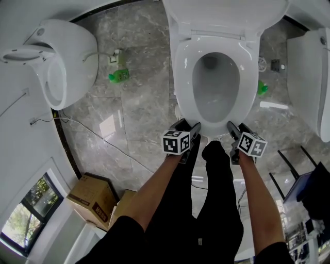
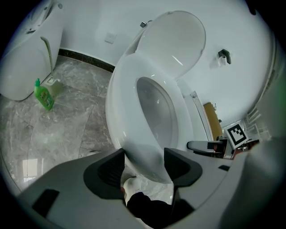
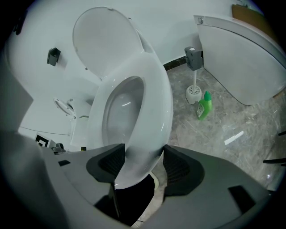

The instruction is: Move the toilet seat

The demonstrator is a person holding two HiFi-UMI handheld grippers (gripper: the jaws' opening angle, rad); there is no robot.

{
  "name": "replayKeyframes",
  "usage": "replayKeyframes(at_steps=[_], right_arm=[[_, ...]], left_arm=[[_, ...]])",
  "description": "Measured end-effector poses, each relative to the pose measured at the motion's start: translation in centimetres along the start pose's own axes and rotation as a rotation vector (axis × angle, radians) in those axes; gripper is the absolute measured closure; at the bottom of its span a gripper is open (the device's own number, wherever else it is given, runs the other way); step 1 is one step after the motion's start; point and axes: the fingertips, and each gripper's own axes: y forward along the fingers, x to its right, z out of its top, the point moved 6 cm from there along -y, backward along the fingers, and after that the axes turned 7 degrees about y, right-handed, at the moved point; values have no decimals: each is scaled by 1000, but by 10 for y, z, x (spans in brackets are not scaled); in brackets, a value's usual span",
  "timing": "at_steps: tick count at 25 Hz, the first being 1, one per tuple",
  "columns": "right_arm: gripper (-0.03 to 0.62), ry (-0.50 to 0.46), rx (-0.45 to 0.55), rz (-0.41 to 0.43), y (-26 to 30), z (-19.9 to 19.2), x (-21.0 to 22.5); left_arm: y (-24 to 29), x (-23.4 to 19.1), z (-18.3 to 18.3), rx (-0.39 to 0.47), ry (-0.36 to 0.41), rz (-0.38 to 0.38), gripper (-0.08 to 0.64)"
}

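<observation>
1. Nearest me, the left gripper (image 1: pixel 192 129) pinches the front-left rim of the toilet seat (image 1: pixel 181 72), jaws wide.
2. Glossy white, the seat lies on or barely off the bowl (image 1: pixel 216 90), with the lid (image 1: pixel 221 13) upright. Grip looks made; next, 2 hands should lift evenly toward the hinge.
3. Right gripper (image 1: pixel 233 129) pinches the front-right rim.

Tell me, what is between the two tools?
In the head view, the toilet seat's front rim and the person's black-trousered leg lie between the left tool and the right tool.
</observation>
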Motion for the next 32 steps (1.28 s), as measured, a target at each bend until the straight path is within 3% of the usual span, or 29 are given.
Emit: replayKeyframes(at_steps=[4, 9, 13, 27, 32], right_arm=[[319, 10, 5, 9, -8, 0, -4], [319, 21, 6, 17, -28, 4, -16], [319, 45, 5, 16, -48, 8, -26], [319, 113, 126, -6, -124, 39, -86], [319, 174, 174, -29, -148, 58, -113]], left_arm=[[-8, 5, 3, 5, -15, -2, 276], [-27, 19, 8, 3, 38, 21, 275], [-45, 31, 17, 14, 22, 13, 275], [-116, 70, 65, 39, -8, -80, 270], [-143, 79, 93, 54, -30, -154, 265]])
